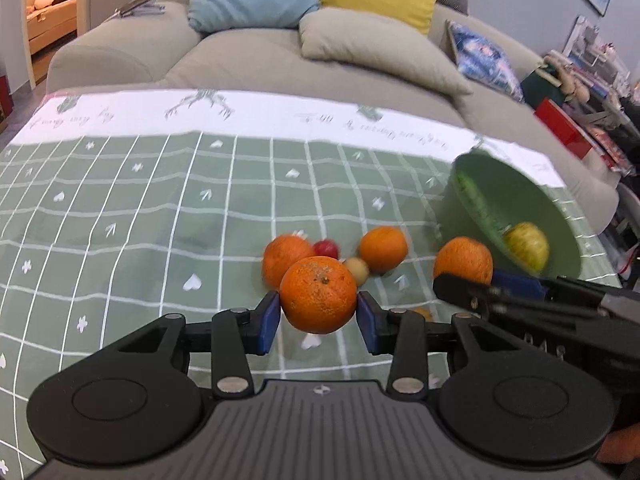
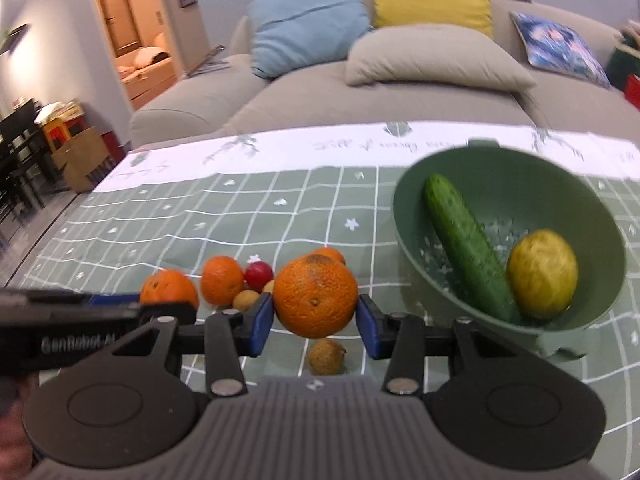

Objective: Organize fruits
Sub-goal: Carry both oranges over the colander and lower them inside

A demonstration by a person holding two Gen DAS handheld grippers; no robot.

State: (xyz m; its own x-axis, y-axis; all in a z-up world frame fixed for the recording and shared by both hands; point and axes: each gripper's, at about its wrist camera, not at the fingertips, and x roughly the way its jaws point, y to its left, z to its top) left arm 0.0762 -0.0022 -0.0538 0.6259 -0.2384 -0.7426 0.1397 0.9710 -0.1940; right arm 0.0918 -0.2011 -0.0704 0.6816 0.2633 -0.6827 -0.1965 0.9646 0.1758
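My left gripper [image 1: 318, 312] is shut on an orange [image 1: 318, 294], held above the green checked tablecloth [image 1: 140, 220]. My right gripper [image 2: 315, 318] is shut on another orange [image 2: 315, 300]. It also shows in the left wrist view [image 1: 464, 268], at the right with its orange. More oranges [image 1: 383, 248], a small red fruit [image 1: 326, 248] and small brown fruits [image 2: 326, 356] lie on the cloth. A green bowl [image 2: 560, 184] at the right holds a cucumber [image 2: 464, 244] and a yellow-green fruit [image 2: 542, 274].
A grey sofa [image 1: 248, 60] with blue, yellow, beige and patterned cushions stands behind the table. Cluttered shelves [image 1: 592, 92] are at the far right. Dark chairs and a cardboard box [image 2: 80, 156] stand at the left. The left gripper's body [image 2: 80, 320] crosses the right wrist view.
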